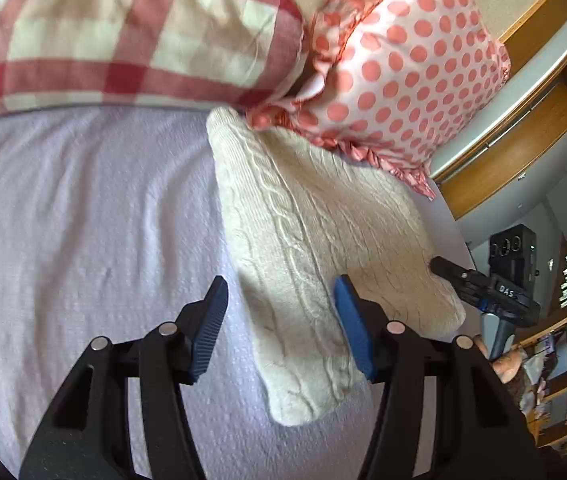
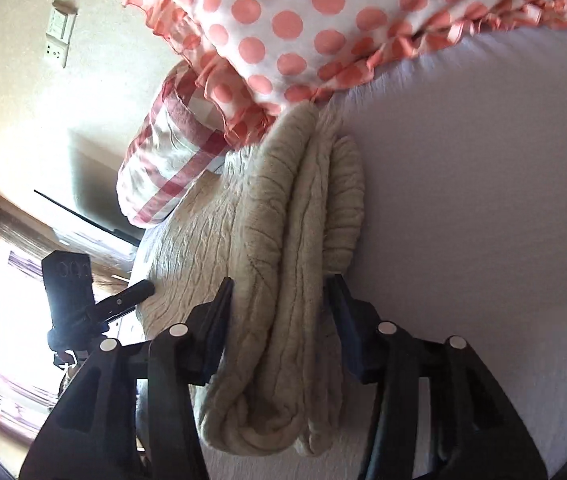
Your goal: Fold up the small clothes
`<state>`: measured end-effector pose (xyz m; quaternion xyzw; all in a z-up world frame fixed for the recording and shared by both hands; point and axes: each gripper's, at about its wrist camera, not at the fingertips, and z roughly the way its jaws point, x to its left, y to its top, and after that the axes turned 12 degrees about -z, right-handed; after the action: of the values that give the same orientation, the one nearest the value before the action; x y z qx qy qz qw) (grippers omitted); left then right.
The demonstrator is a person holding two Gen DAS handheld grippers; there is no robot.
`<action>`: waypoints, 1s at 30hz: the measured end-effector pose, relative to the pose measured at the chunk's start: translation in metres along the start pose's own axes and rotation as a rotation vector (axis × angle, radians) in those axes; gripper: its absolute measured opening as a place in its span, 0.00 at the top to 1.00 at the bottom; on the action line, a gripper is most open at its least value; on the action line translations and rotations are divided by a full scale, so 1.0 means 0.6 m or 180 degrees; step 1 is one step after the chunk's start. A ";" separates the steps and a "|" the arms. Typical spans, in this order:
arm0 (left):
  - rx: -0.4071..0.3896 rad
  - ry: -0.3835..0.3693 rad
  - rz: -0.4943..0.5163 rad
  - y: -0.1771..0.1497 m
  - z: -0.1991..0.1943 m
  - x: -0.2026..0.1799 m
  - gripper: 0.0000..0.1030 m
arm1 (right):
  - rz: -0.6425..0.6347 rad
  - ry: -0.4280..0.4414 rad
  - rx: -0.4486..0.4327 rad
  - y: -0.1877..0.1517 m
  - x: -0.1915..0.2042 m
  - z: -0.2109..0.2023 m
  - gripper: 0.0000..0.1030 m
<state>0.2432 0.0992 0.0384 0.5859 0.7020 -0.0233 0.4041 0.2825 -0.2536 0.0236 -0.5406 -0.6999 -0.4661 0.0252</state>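
A cream cable-knit sweater (image 1: 315, 240) lies folded on the lilac bed sheet (image 1: 83, 220), its far end against the pillows. My left gripper (image 1: 281, 300) is open above the sweater's near left edge, holding nothing. In the right wrist view the folded sweater (image 2: 283, 280) shows edge-on as stacked layers. My right gripper (image 2: 281, 292) is open, its fingers standing either side of the folded edge without pinching it. The right gripper also shows in the left wrist view (image 1: 447, 268) at the sweater's right edge.
A red-checked pillow (image 1: 123, 32) and a pink polka-dot ruffled pillow (image 1: 403, 60) lie at the head of the bed. Wooden shelving (image 1: 523, 128) stands to the right of the bed. The left gripper shows in the right wrist view (image 2: 139, 292).
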 end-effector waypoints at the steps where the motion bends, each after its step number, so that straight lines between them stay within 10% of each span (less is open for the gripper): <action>1: -0.0141 -0.0052 0.0054 -0.003 -0.029 -0.003 0.47 | -0.0073 0.0032 -0.0164 0.004 0.011 -0.026 0.50; 7: -0.0099 -0.0965 0.0173 -0.032 -0.061 -0.092 0.29 | -0.0024 0.0858 -0.0184 -0.014 0.069 -0.044 0.32; 10: 0.0236 -0.0884 0.0200 -0.057 0.021 -0.128 0.25 | 0.0338 0.0841 0.0017 -0.041 0.045 0.004 0.22; 14: 0.0405 -0.0526 0.0235 -0.096 0.091 -0.114 0.27 | 0.0957 0.0808 -0.0159 -0.081 -0.038 0.014 0.65; 16: 0.0402 -0.0332 0.0428 -0.107 0.081 -0.133 0.27 | 0.1026 0.0855 -0.0105 -0.083 -0.044 0.004 0.68; 17: 0.0364 -0.0342 0.0466 -0.113 0.067 -0.137 0.27 | 0.0885 0.0743 -0.0115 -0.081 -0.030 -0.012 0.64; 20: 0.0117 -0.0307 0.0578 -0.134 0.010 -0.122 0.16 | 0.0308 0.0435 -0.0394 -0.080 0.035 -0.065 0.05; 24: -0.0224 0.0228 0.0562 -0.155 -0.039 -0.075 0.03 | -0.0253 -0.0350 -0.0452 -0.103 0.097 -0.100 0.01; 30: -0.0075 0.0822 0.0429 -0.165 -0.017 -0.021 0.03 | -0.0618 -0.1242 0.0178 -0.156 0.122 -0.040 0.01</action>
<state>0.1544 0.0631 0.0090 0.6251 0.7074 0.0876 0.3180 0.1681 -0.2148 0.0181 -0.5497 -0.7530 -0.3333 -0.1407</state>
